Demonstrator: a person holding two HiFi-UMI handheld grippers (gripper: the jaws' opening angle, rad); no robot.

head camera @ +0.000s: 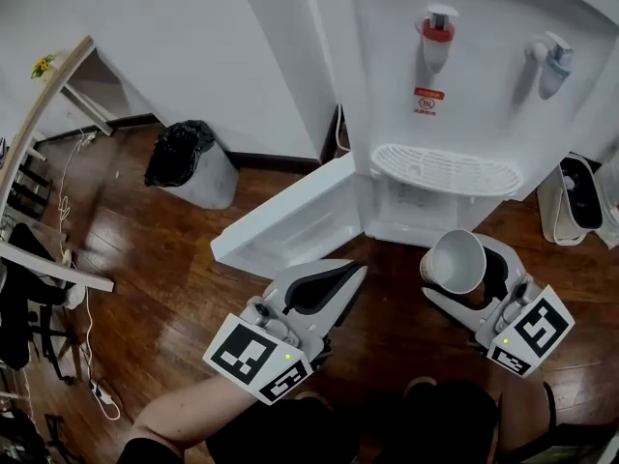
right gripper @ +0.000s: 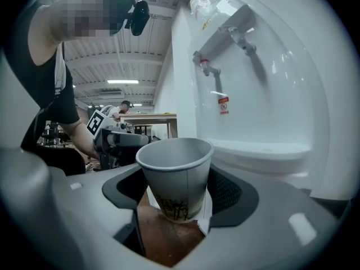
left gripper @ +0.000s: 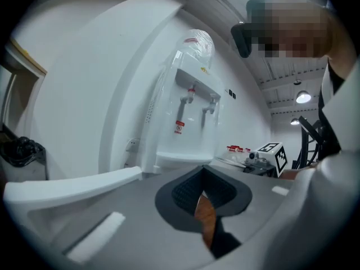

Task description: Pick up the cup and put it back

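A white paper cup [head camera: 455, 261] with a dark print near its base [right gripper: 175, 176] stands upright between the jaws of my right gripper [head camera: 464, 271], which is shut on its sides [right gripper: 177, 193]. It hangs above the wooden floor, in front of and below the drip tray [head camera: 445, 170] of a white water dispenser [head camera: 484, 85]. My left gripper [head camera: 350, 278] is to the left of the cup, jaws pressed together with nothing between them [left gripper: 203, 200]. It points toward the dispenser's open lower door [head camera: 290, 222].
The dispenser has a red tap [head camera: 437, 35] and a blue tap [head camera: 551, 61] above the tray. Its lower compartment [head camera: 426, 206] stands open. A bin with a black bag [head camera: 189, 162] sits by the wall at left, and a white container [head camera: 575, 196] at right.
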